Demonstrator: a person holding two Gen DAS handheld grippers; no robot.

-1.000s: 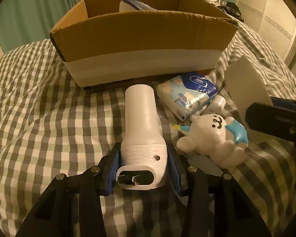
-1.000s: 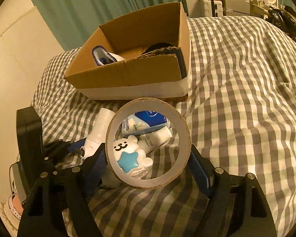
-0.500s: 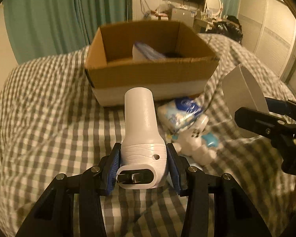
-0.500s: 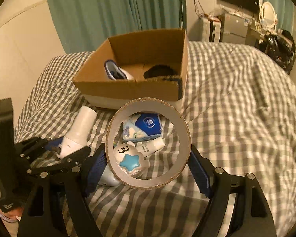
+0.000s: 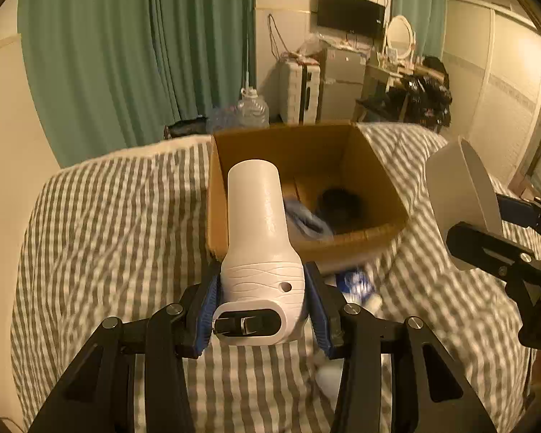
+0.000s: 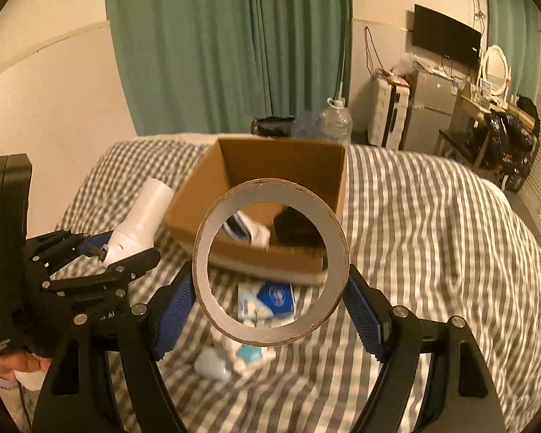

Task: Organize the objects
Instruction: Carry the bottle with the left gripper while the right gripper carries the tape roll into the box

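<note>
My left gripper [image 5: 262, 310] is shut on a white hair dryer [image 5: 258, 231], held above the checked bed with its nozzle pointing at an open cardboard box [image 5: 378, 176]. My right gripper [image 6: 270, 306] is shut on a white tape roll [image 6: 203, 270], held high in front of the same box [image 6: 337, 166]. The tape roll also shows at the right of the left wrist view [image 5: 461, 198], and the hair dryer at the left of the right wrist view [image 6: 140, 223]. The box holds a blue-and-white item [image 5: 306, 222] and a dark item [image 5: 339, 202].
A blue tissue pack [image 6: 267, 299] and a white bear toy [image 6: 245, 353] lie on the checked bedspread [image 6: 432, 252] in front of the box. Beyond the bed are green curtains [image 5: 126, 72], a water jug [image 5: 250, 110], a suitcase and cluttered furniture.
Both grippers have risen with their loads. The box now sits lower in view and its inside shows. The tissue pack and bear toy have dropped below the grippers.
</note>
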